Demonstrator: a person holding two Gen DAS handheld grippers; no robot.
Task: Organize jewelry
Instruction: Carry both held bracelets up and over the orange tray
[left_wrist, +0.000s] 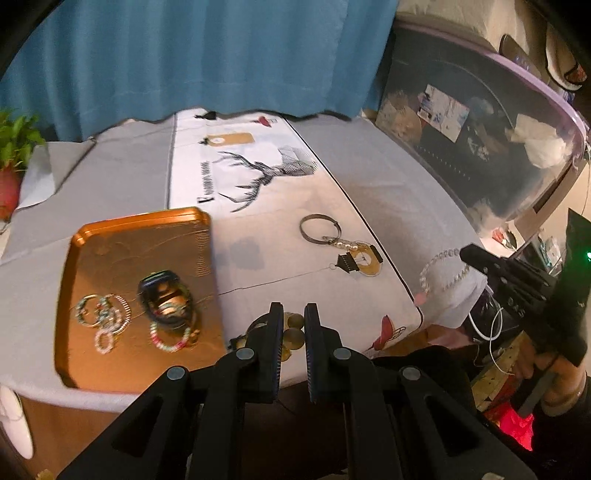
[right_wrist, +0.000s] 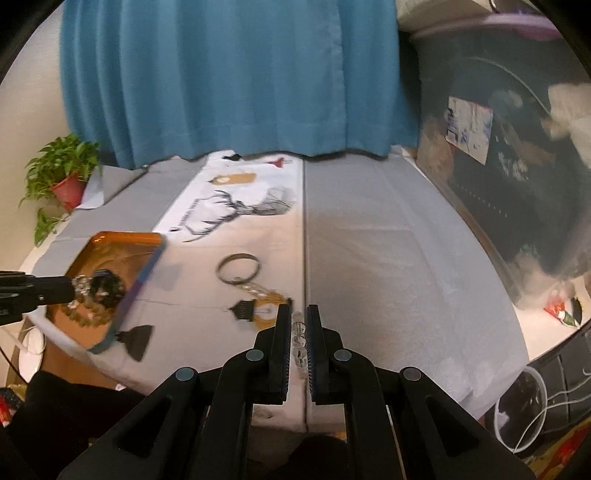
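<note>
Bracelets of coloured beads (left_wrist: 101, 314) lie heaped in an orange tray (left_wrist: 140, 225) that sits at the near left edge of the table (left_wrist: 369, 162). With them in the tray are a dark, wide bangle (left_wrist: 164, 299), a pink and green bead bracelet (left_wrist: 168, 339) and a small pale bead ring (left_wrist: 103, 339). The dark bangle rests toward the tray's right rim, and the bead pieces lie closer to the tray's near edge. The table is covered in grey cloth, with a white runner (left_wrist: 258, 155) printed with a deer laid from the far edge to the near edge. A thin silver bangle (left_wrist: 319, 229) with a small pale charm beside it lies flat on the runner, about midway along and close to the runner's right edge, well apart from the tray. The left gripper (left_wrist: 293, 314) hangs over the near edge of the table just right of the tray, with its jaws drawn close together on a piece made of gold discs (left_wrist: 293, 338), which shows between and under the fingertips. The right gripper (right_wrist: 297, 314), held by a hand (left_wrist: 554, 373), is raised off the near right corner of the table and pinches a clear bead bracelet (left_wrist: 424, 275), whose loop dangles from its tips. A blue curtain (right_wrist: 229, 74) hangs behind the far edge, a potted plant (right_wrist: 62, 173) stands at the far left corner, and a clear storage bin (left_wrist: 480, 147) stands along the right edge.
</note>
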